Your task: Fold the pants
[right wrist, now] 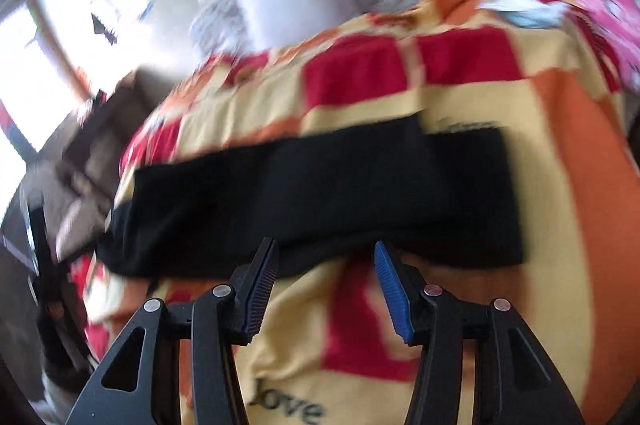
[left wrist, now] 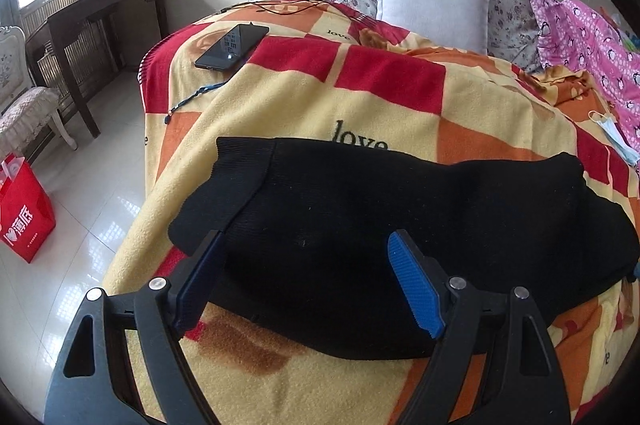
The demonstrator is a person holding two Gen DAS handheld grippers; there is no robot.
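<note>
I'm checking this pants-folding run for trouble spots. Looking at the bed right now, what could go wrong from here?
1. The black pants lie close to the bed's near edge on a loose blanket; a gripper might pinch blanket along with them.
2. The phone and its cord sit near the blanket's edge; tugging the blanket could slide them off.
3. Both the left gripper and right gripper are open, holding nothing, so the fold could loosen.

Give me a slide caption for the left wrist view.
Open left gripper over black pants laid on a checked blanket, phone beyond.
</note>
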